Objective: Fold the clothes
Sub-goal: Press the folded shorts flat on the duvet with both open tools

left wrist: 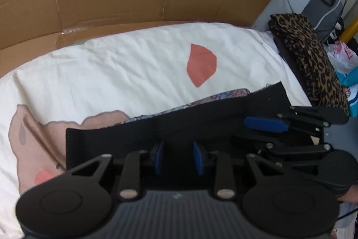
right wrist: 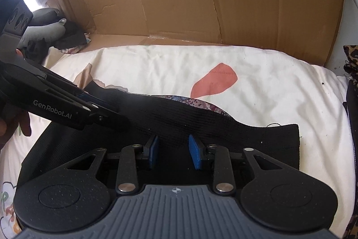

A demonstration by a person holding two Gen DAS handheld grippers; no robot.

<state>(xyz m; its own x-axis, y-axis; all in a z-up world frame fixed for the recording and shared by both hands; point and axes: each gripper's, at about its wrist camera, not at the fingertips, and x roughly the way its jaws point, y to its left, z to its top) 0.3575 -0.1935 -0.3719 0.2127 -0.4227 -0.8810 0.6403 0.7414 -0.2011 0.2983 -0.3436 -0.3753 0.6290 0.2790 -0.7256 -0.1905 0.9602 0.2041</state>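
A black ribbed garment (right wrist: pixel 201 118) is seen lying on a cream bed sheet (left wrist: pixel 111 68) printed with red and tan shapes, its near part spread beneath both tools and a patterned fabric (right wrist: pixel 201 104) showing at its far edge. The left hand-held gripper (left wrist: pixel 179 156) is held over the garment with its blue pads parted and nothing between them. The right hand-held gripper (right wrist: pixel 173 152) is likewise held apart above the black cloth. A cardboard sheet (right wrist: pixel 246 3) is stood up along the far side of the bed. A leopard-print cloth (left wrist: pixel 308 59) is piled at the right edge.
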